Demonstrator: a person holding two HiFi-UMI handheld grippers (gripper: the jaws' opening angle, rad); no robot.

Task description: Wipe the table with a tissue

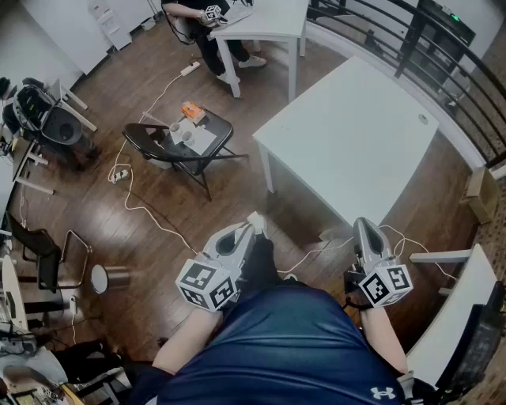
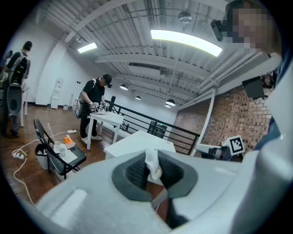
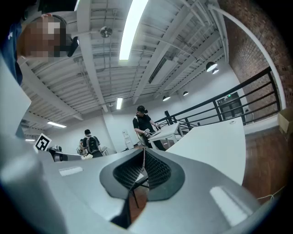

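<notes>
The white table (image 1: 348, 134) stands ahead of me on the wooden floor, its top bare. My left gripper (image 1: 254, 224) is held low in front of my body, short of the table's near corner, shut on a crumpled white tissue (image 1: 255, 217). In the left gripper view the tissue (image 2: 153, 164) sticks up between the dark pads, with the table (image 2: 132, 141) beyond. My right gripper (image 1: 363, 228) hovers near the table's near edge, shut with nothing in it. In the right gripper view its jaws (image 3: 143, 171) meet and the table (image 3: 210, 146) lies to the right.
A black folding chair (image 1: 158, 142) with cups and an orange pack stands to the left. A person works at a second white table (image 1: 265, 20) at the back. Cables (image 1: 150, 210) trail over the floor. A black railing (image 1: 411, 47) runs behind the table. A small bin (image 1: 111, 278) stands at the left.
</notes>
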